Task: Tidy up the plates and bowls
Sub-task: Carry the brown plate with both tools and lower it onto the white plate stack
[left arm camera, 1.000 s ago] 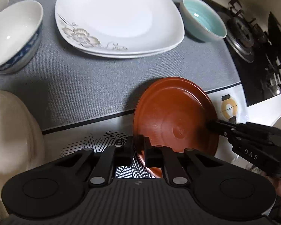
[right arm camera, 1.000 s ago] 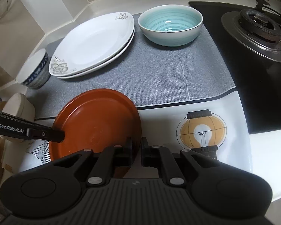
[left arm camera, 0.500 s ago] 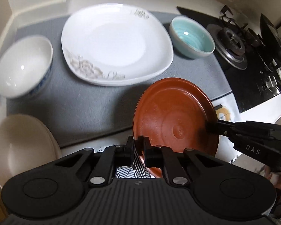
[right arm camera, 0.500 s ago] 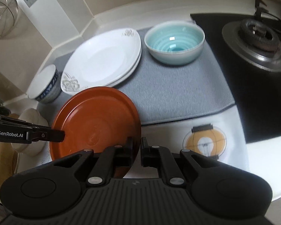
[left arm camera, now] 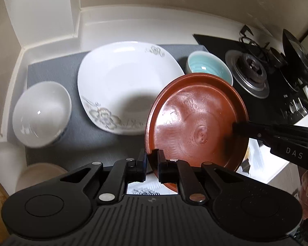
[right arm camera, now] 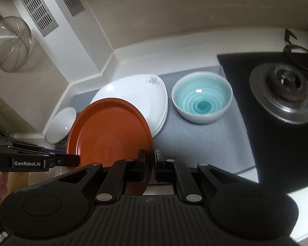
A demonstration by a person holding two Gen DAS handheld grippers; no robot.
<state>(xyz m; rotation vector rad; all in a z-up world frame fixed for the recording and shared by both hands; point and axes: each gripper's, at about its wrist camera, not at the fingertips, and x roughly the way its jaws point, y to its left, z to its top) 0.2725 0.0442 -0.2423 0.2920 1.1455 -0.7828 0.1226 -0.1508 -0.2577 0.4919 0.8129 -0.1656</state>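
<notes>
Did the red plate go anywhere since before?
Yes. The red plate, pinched by both hand-held grippers, went up and toward the back: before, it lay near the lightbulb picture, and now it overlaps the white plates on the grey mat.

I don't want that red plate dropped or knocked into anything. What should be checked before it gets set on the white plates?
1. Left tongs on the red plate rim: ok, shut on it.
2. Right tongs on the opposite rim: ok, shut on it.
3. Plate level: not ok, it is tilted.
4. White plates free on top: ok, nothing lies in them.
5. Teal bowl beside the stack, apart from the red plate: ok.
6. White bowl on the stack's other side, apart from it: ok.
</notes>
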